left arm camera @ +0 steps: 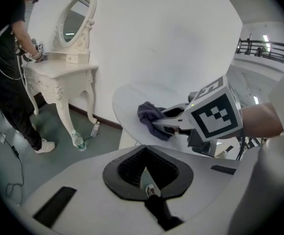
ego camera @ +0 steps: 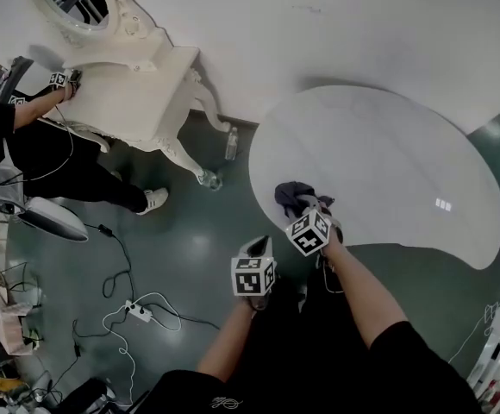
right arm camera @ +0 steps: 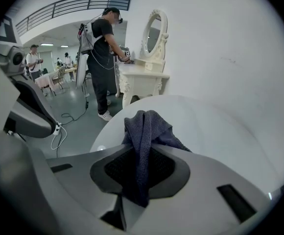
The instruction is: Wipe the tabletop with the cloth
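A dark blue-grey cloth (ego camera: 290,195) lies bunched on the near left edge of the round white table (ego camera: 388,171). My right gripper (ego camera: 306,207) is shut on it. In the right gripper view a fold of the cloth (right arm camera: 147,126) runs down between the black pads, with the tabletop (right arm camera: 215,131) beyond. My left gripper (ego camera: 257,250) hangs off the table over the green floor, just left of the right one. In the left gripper view its jaws (left arm camera: 144,153) are shut with nothing between them, and the cloth (left arm camera: 149,114) and the table (left arm camera: 132,94) show ahead.
A white dressing table with an oval mirror (ego camera: 138,93) stands against the wall at left, with another person (ego camera: 26,145) at it. Two plastic bottles (ego camera: 230,142) (ego camera: 209,179) stand on the floor between it and the round table. Cables and a power strip (ego camera: 138,310) lie at lower left.
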